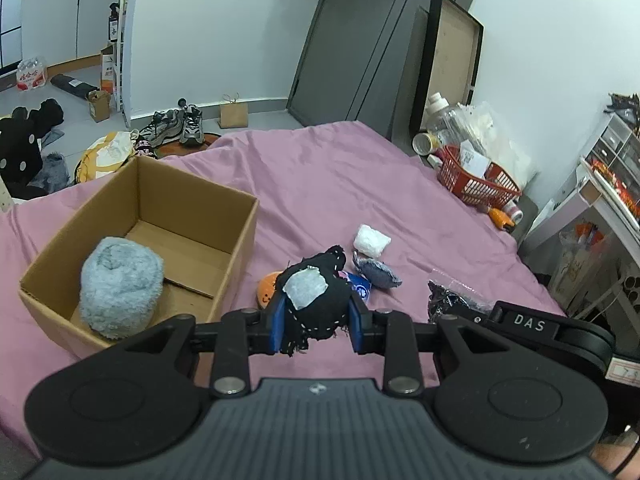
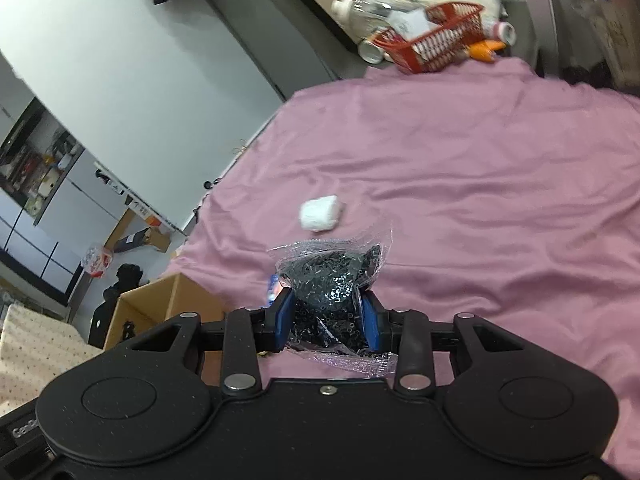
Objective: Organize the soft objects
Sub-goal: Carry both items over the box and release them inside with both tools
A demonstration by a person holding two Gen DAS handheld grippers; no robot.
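Observation:
My left gripper [image 1: 318,322] is shut on a black stitched cloth bundle [image 1: 316,300] with a white patch, held above the pink bed sheet [image 1: 320,184]. To its left an open cardboard box [image 1: 152,208] holds a fluffy grey-blue roll [image 1: 120,288]. Behind the bundle lie an orange soft toy [image 1: 266,290], a blue packet [image 1: 360,286], a grey pouch [image 1: 378,272] and a white wad [image 1: 371,240]. My right gripper [image 2: 326,318] is shut on a clear plastic bag of black bits [image 2: 332,280]. The white wad [image 2: 320,213] lies beyond it, and the box corner [image 2: 160,304] shows at the left.
A red basket [image 1: 476,182] with bottles and papers stands at the bed's far right corner, also seen as the red basket [image 2: 436,42]. Drawer units [image 1: 604,184] stand to the right of the bed. Shoes [image 1: 180,126] and bags lie on the floor beyond.

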